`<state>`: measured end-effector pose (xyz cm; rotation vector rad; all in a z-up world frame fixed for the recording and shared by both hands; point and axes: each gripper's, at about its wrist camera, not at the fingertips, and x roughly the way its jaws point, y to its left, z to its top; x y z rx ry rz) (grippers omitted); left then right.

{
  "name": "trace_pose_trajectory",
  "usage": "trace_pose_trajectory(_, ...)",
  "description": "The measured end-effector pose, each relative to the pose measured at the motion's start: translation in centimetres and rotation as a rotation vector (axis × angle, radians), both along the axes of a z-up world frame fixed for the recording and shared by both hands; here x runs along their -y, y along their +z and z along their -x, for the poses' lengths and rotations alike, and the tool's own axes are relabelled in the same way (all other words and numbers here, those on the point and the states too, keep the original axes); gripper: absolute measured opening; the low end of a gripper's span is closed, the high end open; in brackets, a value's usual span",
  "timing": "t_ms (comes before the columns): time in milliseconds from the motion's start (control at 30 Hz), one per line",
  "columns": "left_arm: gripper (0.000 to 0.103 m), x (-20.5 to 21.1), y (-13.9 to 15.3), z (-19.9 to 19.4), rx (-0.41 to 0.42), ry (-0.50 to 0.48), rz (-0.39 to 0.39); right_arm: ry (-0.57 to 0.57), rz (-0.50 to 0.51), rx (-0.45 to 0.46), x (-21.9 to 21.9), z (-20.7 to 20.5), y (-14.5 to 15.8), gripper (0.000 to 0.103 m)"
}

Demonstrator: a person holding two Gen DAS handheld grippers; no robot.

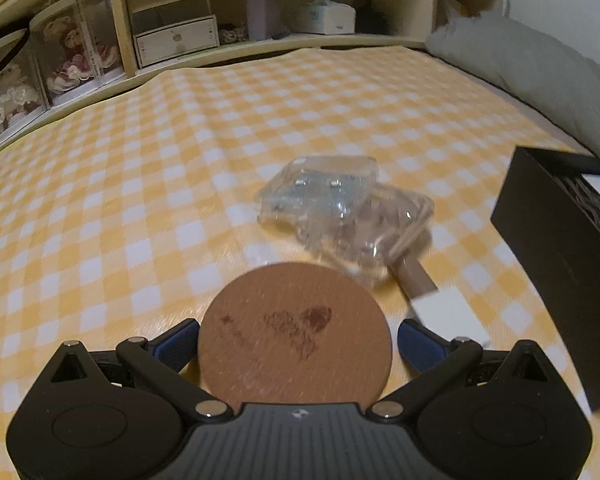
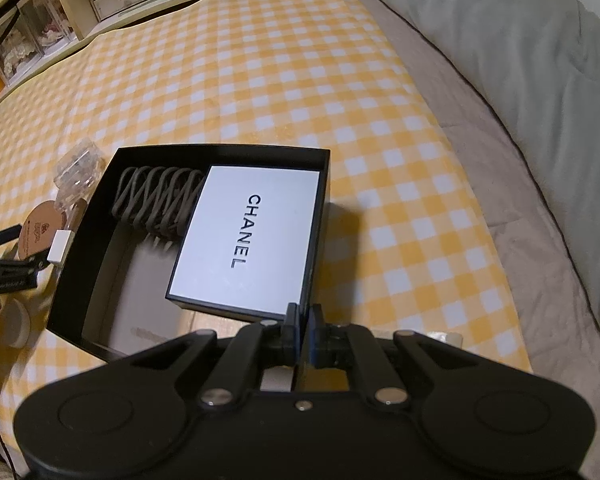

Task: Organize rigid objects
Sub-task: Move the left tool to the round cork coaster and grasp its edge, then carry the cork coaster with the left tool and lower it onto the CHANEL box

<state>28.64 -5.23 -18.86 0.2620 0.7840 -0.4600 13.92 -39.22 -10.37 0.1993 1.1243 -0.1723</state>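
Note:
My left gripper [image 1: 296, 340] holds a round brown wooden coaster [image 1: 296, 336] flat between its blue-padded fingers, just above the checked cloth. Ahead of it lie clear plastic cases [image 1: 340, 204] and a white charger plug [image 1: 448, 312]. The coaster also shows in the right wrist view [image 2: 40, 228], left of the black box [image 2: 96, 216]. My right gripper [image 2: 304, 328] is shut on the near wall of that open black box. Inside the box lie a coiled grey cable [image 2: 156, 200] and a white CHANEL box [image 2: 248, 240].
The yellow-and-white checked cloth [image 1: 140, 184] covers the bed. A grey pillow [image 2: 520, 40] lies at the right. Shelves with boxed dolls [image 1: 68, 52], a small drawer unit [image 1: 176, 40] and a tissue box [image 1: 328, 16] stand behind. A white round jar [image 2: 16, 320] sits near the box's left corner.

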Motion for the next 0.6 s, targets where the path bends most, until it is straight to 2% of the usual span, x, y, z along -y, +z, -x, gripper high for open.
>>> trace_pose_trajectory(300, 0.099, 0.2, 0.3, -0.2, -0.005, 0.025, -0.004, 0.003, 0.0, -0.004, 0.0, -0.1, -0.1, 0.005)
trace_pose_trajectory(400, 0.099, -0.1, 0.6, -0.3, -0.008, 0.073, -0.001, -0.009, -0.012, -0.007, 0.2, -0.2, -0.1, 0.005)
trace_pose_trajectory(600, 0.099, -1.8, 3.1, -0.6, -0.01, 0.193, 0.117, -0.01, -0.005, -0.014, 0.2, -0.4, -0.2, 0.005)
